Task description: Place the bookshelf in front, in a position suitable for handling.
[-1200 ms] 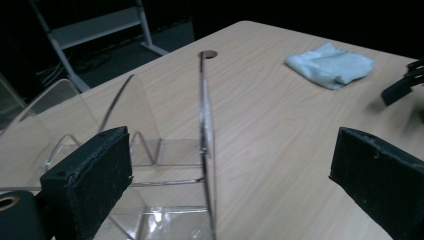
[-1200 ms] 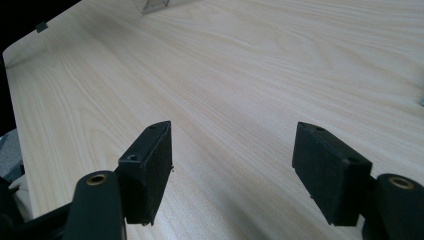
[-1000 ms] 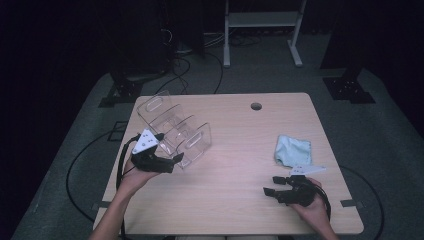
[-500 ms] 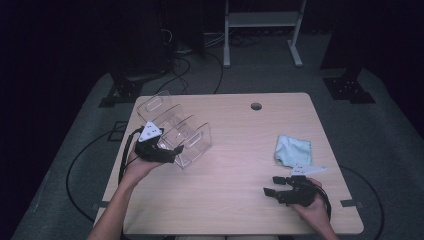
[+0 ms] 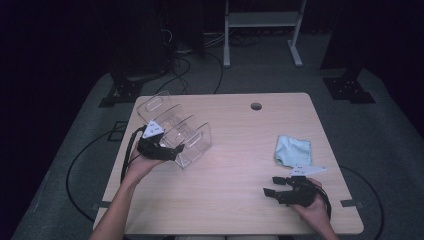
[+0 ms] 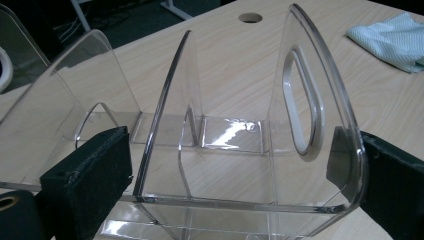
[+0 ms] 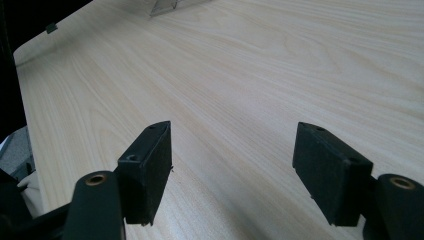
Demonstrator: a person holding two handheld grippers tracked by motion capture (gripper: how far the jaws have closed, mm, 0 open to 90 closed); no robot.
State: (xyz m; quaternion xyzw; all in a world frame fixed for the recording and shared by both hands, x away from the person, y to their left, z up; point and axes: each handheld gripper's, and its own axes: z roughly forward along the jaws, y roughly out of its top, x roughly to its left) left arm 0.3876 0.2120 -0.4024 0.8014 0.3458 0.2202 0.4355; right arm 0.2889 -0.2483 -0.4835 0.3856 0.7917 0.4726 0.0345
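Starting at the left, you are bringing your left gripper (image 5: pixel 172 150) up against the clear acrylic organizer (image 5: pixel 175 132), which is standing on the left part of the surface (image 5: pixel 240 150). In the left gripper view its jaws are standing wide apart, one on each outer side of the near end of the clear acrylic organizer (image 6: pixel 240 150); the right pad looks to be just behind the slotted end panel, the left pad beside the next divider, and whether either is touching I cannot tell. So that gripper is spread and not yet clamping. The rack is lying directly ahead of those jaws, its long axis running away from you toward the far left corner, dividers standing upright across it. By my reading, the coming squeeze depends on the jaws staying square across that near end.

Moving right, bare wood is lying between your hands. Farther right, a pale blue cloth (image 5: pixel 292 150) is lying crumpled near the right edge. Your right gripper (image 5: pixel 272 192) is resting low just in front of it, jaws parted and holding nothing, well apart from the rack, so your left hand is clearly the nearer one.
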